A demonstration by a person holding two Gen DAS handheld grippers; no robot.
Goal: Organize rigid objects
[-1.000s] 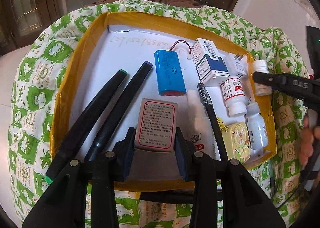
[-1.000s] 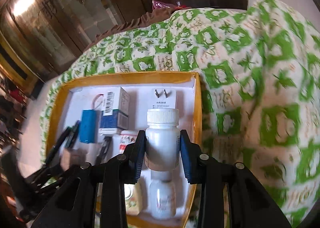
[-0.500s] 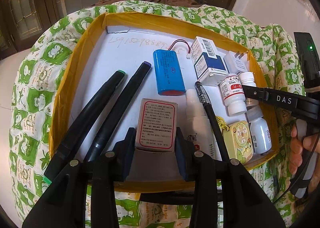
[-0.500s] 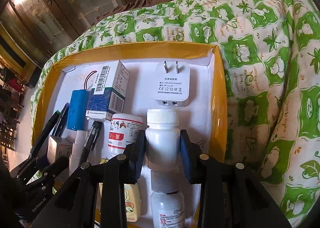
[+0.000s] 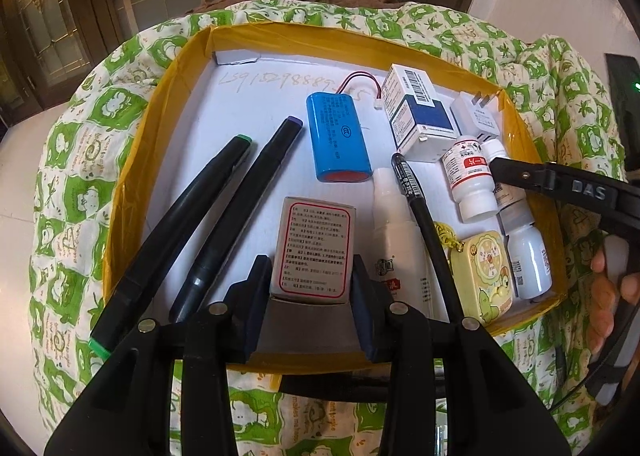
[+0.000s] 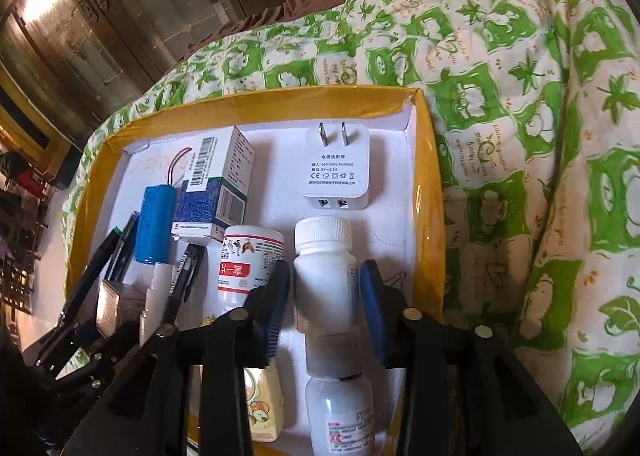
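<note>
A yellow-rimmed tray (image 5: 132,183) with a white floor lies on a green-patterned quilt. My left gripper (image 5: 310,268) straddles a small grey box with a red-bordered label (image 5: 314,248) that lies flat near the tray's front edge. Its jaws are opening, and the pads stand just off the box's sides. My right gripper (image 6: 324,276) straddles a white capped bottle (image 6: 324,268) lying on the tray floor beside the right wall (image 6: 430,191). Those jaws are opening too, with thin gaps at both pads.
In the tray lie two black markers (image 5: 200,215), a blue battery pack (image 5: 336,135), a blue-and-white carton (image 5: 416,111), a white charger (image 6: 336,171), a red-labelled bottle (image 6: 248,260), a pen (image 5: 424,223), a spray bottle (image 5: 396,240), a yellow tin (image 5: 482,276) and another white bottle (image 6: 340,412). A hand (image 5: 608,296) is at right.
The right gripper came down with the white bottle onto the tray floor by the right wall, and its pads have eased off it. The left jaws stand slightly wider around the grey box.
</note>
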